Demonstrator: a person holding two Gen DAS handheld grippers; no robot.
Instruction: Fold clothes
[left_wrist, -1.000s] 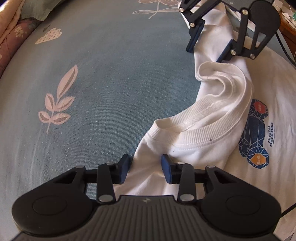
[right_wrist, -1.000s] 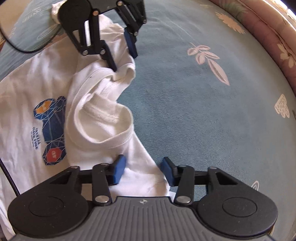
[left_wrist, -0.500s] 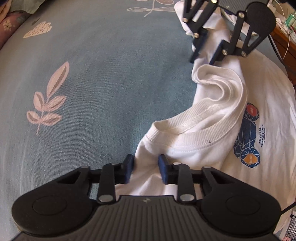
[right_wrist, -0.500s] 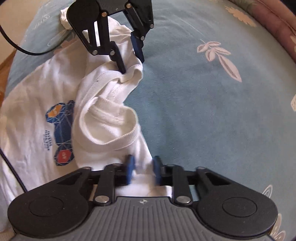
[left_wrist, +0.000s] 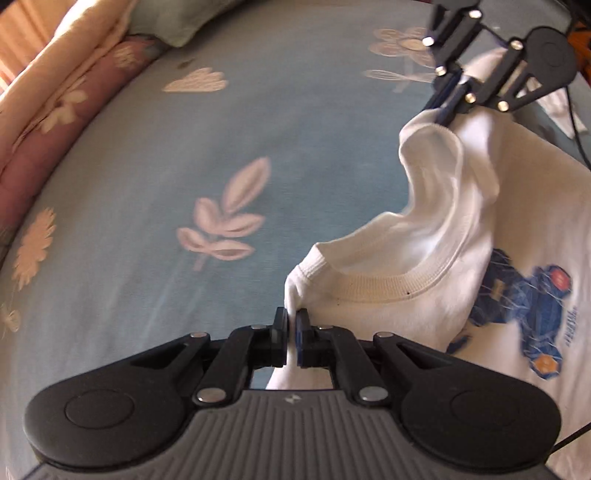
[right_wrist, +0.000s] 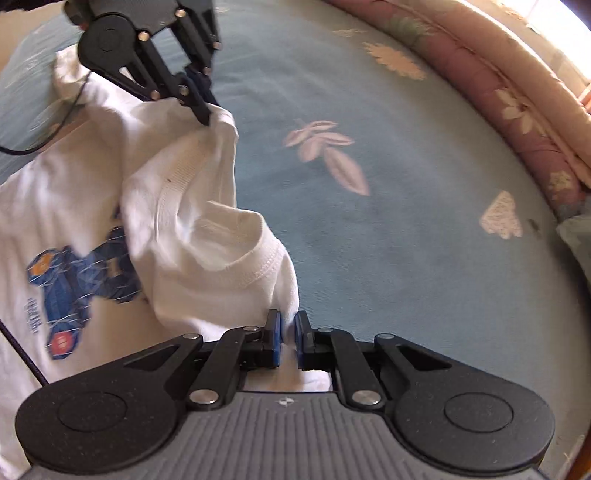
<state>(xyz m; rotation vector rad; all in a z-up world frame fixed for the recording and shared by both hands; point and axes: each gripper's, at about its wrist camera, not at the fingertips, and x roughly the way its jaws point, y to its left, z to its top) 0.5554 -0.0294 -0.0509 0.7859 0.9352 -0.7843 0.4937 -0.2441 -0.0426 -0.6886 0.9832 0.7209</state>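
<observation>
Both grippers pinch the white T-shirt (left_wrist: 480, 192) at its shoulders beside the collar: left gripper (left_wrist: 290, 328) and right gripper (right_wrist: 287, 326) fingers clamped on fabric, lifting it off the blue bed (left_wrist: 184, 166). The thin pinches may slip, dropping a shoulder

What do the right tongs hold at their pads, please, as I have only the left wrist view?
Observer: The right tongs, whose jaws have just been closing, pinch a fold of the white T-shirt at one shoulder.
Operator: Does the cloth reach past the pads?
Observer: Yes, it shows behind them, against the body of the tongs.
Operator: What lies beyond my left tongs?
Observer: Beyond the left tongs, whose jaws have also just been closing on the other shoulder, a bunched white part of the shirt, perhaps a sleeve, lies on the blue bedsheet.
</observation>
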